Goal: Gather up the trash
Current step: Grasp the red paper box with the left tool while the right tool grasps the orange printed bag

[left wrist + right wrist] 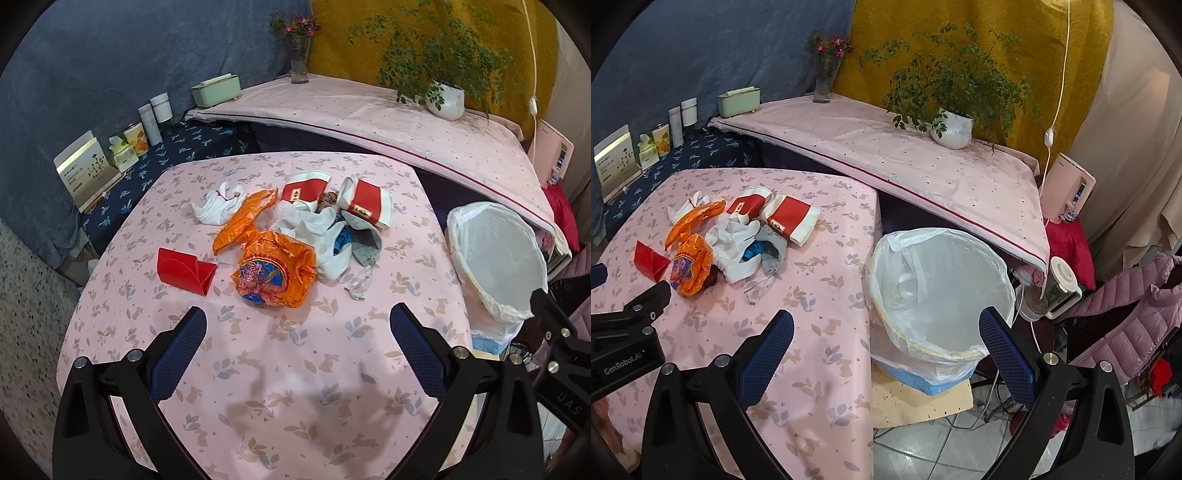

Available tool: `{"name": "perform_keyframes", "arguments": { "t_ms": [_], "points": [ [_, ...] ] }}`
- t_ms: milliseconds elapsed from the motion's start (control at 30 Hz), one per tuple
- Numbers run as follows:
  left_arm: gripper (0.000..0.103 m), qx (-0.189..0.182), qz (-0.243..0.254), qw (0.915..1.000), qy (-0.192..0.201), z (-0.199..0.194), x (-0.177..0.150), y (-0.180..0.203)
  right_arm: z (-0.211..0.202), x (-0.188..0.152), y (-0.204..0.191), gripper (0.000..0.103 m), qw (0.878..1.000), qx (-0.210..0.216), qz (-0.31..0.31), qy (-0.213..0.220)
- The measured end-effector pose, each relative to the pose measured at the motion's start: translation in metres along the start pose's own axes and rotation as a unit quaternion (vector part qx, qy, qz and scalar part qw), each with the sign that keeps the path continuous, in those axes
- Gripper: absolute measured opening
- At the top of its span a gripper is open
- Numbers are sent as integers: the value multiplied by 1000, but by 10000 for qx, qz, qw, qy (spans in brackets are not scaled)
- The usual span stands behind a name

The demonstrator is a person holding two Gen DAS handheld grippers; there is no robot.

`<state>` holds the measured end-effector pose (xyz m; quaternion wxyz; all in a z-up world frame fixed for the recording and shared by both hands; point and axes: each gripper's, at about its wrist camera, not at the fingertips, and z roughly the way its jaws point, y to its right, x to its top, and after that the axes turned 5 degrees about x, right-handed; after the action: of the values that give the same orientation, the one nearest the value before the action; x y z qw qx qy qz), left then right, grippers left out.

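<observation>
In the left wrist view, a table (280, 369) covered with a pink cloth printed with leaves and rabbits is seen from above. The left gripper (298, 350) is held wide apart over the bare near part of the cloth, with nothing between its blue-padded fingers (181, 354). A heap of trash is spread across the middle of the table, beyond the fingertips: a folded red paper box (184, 271) at the left, a crumpled orange plastic bag (275, 273) just beside it, white crumpled cloth or tissue (219, 205) farther back, and two red and white paper cartons (365, 203) lying on their sides at the far end. A trash bin (496, 266) lined with a white bag is seen off the table's right edge, empty inside as far as can be seen. Part of the right gripper's black frame is visible at the right border. In the right wrist view, the right gripper (885, 354) is likewise spread wide and holds nothing; it is positioned over the table's right edge and the near rim of the trash bin (942, 295), which stands on the floor just beside the table. The trash heap is seen at the left, well apart from the bin, with the orange plastic bag (690, 266) and the red paper box (650, 260) nearest the left gripper's frame. A potted plant (953, 129) is set on a pink-covered surface behind.
</observation>
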<state>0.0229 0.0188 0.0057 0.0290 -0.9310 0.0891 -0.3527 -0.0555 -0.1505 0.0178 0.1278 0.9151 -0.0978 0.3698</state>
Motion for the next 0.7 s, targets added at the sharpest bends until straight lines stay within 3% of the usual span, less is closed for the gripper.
{"name": "perform_keyframes", "arguments": {
  "t_ms": [467, 700],
  "points": [
    [95, 316, -816, 9959, -230, 57, 17, -88, 31, 23, -30, 96, 9997, 12, 112, 220],
    [95, 468, -1271, 9895, -511, 96, 23, -136, 55, 38, -56, 96, 9992, 367, 129, 111]
  ]
}}
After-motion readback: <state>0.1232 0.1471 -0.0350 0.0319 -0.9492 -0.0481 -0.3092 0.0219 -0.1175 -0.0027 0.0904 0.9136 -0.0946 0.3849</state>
